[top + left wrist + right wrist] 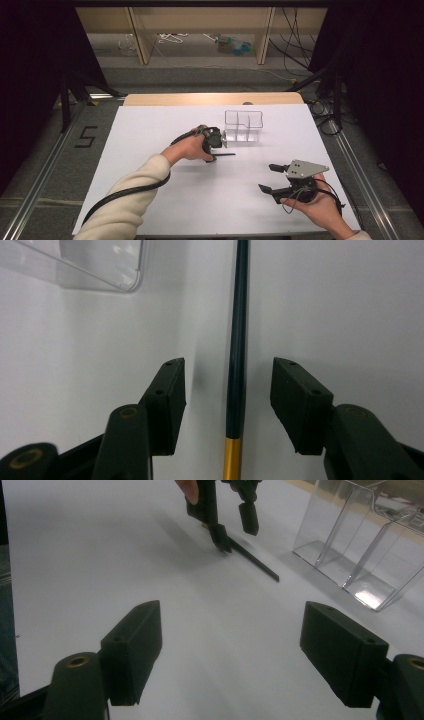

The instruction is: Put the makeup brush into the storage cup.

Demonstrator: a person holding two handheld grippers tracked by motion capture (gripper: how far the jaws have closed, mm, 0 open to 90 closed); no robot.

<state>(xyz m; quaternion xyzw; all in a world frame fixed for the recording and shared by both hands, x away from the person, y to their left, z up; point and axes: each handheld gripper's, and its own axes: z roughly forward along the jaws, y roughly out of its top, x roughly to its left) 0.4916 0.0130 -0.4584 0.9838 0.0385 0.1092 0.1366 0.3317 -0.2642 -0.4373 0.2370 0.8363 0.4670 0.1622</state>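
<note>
My left gripper [228,385] is lowered over the white table [165,190], jaws apart. A thin dark pen [237,340] with a gold-coloured section lies on the table between the two jaws, running lengthwise away from them; neither pad touches it, and a gap shows on each side. Beyond the jaw tips and off to their left I see the corner of a clear plastic organizer [100,265], near the pen but apart from it.

In the high view, the left gripper [220,145] sits just beside the organizer [243,126], with the pen [226,155] extending out from it toward the right gripper's side.

My right gripper [231,640] is held above bare table, jaws wide apart and holding nothing. Ahead of its jaws I see the left gripper [232,527], the pen [257,560] and, further right, the organizer [360,545], all well apart from my right jaws.
</note>
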